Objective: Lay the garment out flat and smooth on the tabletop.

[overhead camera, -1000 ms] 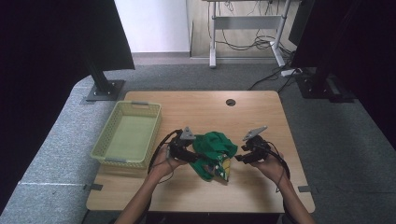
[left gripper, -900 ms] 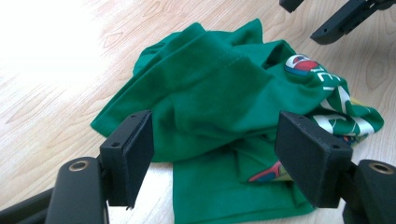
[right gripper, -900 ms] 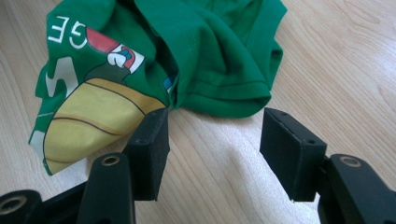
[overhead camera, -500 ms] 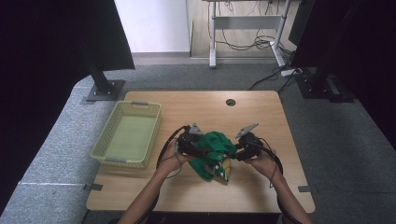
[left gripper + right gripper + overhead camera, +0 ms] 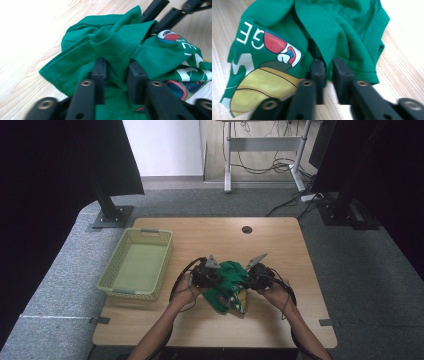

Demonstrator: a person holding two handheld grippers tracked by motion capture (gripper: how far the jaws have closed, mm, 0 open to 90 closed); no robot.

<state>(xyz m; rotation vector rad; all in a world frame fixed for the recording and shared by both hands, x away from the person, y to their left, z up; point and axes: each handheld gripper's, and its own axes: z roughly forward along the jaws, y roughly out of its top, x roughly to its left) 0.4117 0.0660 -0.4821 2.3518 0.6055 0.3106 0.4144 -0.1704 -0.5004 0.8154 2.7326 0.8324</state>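
A crumpled green T-shirt (image 5: 227,287) with a printed cartoon picture and white letters lies on the wooden table (image 5: 210,240), near its front edge. My left gripper (image 5: 212,277) is at the shirt's left side; its jaws have just been closing and now pinch a ridge of green cloth (image 5: 115,53). My right gripper (image 5: 247,280) is at the shirt's right side, and its jaws have also just been closing, pressed on a fold of the green T-shirt (image 5: 325,42). The right gripper's black jaws also show beyond the shirt in the left gripper view.
A pale yellow-green plastic basket (image 5: 137,265) stands empty on the table's left part. A round cable hole (image 5: 246,229) sits near the far edge. Black monitor stands flank the table on the grey floor.
Both grippers have moved inward onto the shirt and their jaws have closed on its cloth. The shirt has bunched up slightly between them.
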